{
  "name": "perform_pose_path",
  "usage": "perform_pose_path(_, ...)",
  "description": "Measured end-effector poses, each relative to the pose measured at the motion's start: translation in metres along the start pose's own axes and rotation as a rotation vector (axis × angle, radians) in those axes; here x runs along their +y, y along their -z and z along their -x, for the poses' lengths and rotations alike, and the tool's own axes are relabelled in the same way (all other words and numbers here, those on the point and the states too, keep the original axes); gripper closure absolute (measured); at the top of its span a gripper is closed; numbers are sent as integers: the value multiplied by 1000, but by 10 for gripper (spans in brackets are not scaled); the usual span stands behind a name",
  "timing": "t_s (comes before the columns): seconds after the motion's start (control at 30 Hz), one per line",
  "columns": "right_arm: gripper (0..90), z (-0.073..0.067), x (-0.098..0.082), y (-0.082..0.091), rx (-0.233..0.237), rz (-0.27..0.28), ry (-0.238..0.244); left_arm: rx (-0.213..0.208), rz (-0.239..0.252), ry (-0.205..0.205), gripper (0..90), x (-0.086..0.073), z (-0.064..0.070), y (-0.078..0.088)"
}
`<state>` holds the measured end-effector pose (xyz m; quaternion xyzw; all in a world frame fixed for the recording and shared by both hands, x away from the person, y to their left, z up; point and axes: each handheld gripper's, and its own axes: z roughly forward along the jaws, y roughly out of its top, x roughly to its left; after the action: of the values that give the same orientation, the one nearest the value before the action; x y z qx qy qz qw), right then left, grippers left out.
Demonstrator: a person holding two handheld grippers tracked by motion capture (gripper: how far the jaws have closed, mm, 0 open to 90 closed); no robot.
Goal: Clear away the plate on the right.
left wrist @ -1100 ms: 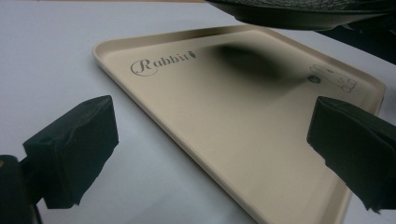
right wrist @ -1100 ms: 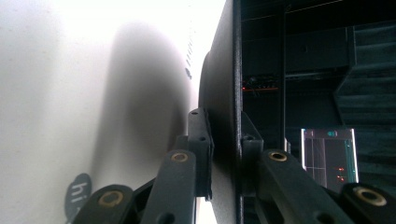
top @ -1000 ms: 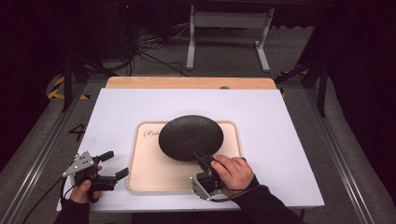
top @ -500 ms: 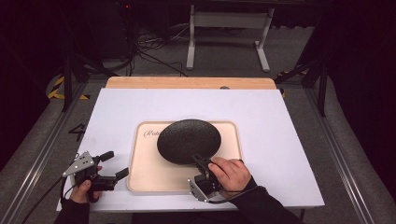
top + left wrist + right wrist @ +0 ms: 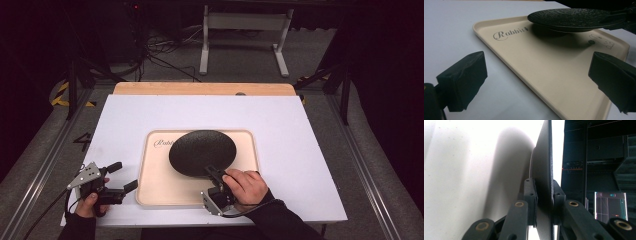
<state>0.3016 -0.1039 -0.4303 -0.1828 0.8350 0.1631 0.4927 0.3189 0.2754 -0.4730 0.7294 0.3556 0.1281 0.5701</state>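
Two pairs of tongs work here: the right tongs (image 5: pixel 212 172) pinch the near rim of the stiff, rough, likely breakable black plate (image 5: pixel 202 151), holding it just above the beige tray (image 5: pixel 150 185), while the left tongs (image 5: pixel 122 177) rest wide open, empty, on the tabletop (image 5: pixel 300 150).

One black plate (image 5: pixel 202 151) is clamped in the right tongs (image 5: pixel 214 172); one beige tray (image 5: pixel 160 185) lies between the two tongs, beside the left tongs (image 5: pixel 122 177).
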Motion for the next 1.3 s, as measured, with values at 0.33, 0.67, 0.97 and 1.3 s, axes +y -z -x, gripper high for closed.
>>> perform_pose_path(0.33,806,-1,-2,-3,2,-8,-3,2,-1,3,26,0,0,0)
perform_pose_path(0.67,804,-7,0,-10,11,-13,21,0,-1,-1,26,0,0,0)
perform_pose_path(0.97,836,-12,1,-13,35,-9,15,2,-3,1,26,0,1,0)
perform_pose_path(1.3,842,-19,3,-18,74,0,21,2,-3,2,26,0,0,0)
